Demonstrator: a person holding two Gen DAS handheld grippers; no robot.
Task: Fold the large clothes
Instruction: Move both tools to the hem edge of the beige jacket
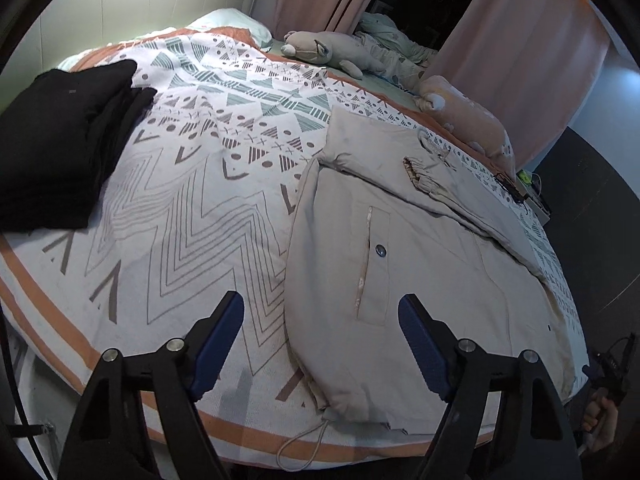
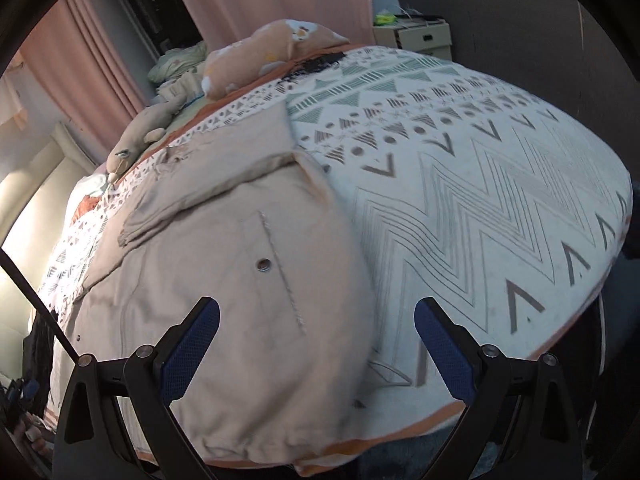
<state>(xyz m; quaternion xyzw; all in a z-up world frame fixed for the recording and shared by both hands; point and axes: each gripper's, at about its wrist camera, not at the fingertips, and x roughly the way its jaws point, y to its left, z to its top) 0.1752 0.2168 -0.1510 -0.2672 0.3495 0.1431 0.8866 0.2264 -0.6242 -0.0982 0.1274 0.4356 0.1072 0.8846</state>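
Beige jacket (image 1: 420, 248) lies on bed (image 1: 180, 208) near edge, sleeves folded in, body not yet folded. Black clothes (image 1: 64, 140) stacked far left, done. Left gripper (image 1: 320, 344) & right gripper (image 2: 316, 348) spread, holding nothing.

Two wrist fisheye views look steeply down over the near edge of a bed (image 1: 168, 240), close above it. The left view faces the beige jacket (image 1: 420, 280) ahead of its right jaw; the right view shows that same jacket (image 2: 224, 280) ahead of its left jaw. Both share the patterned bedspread.
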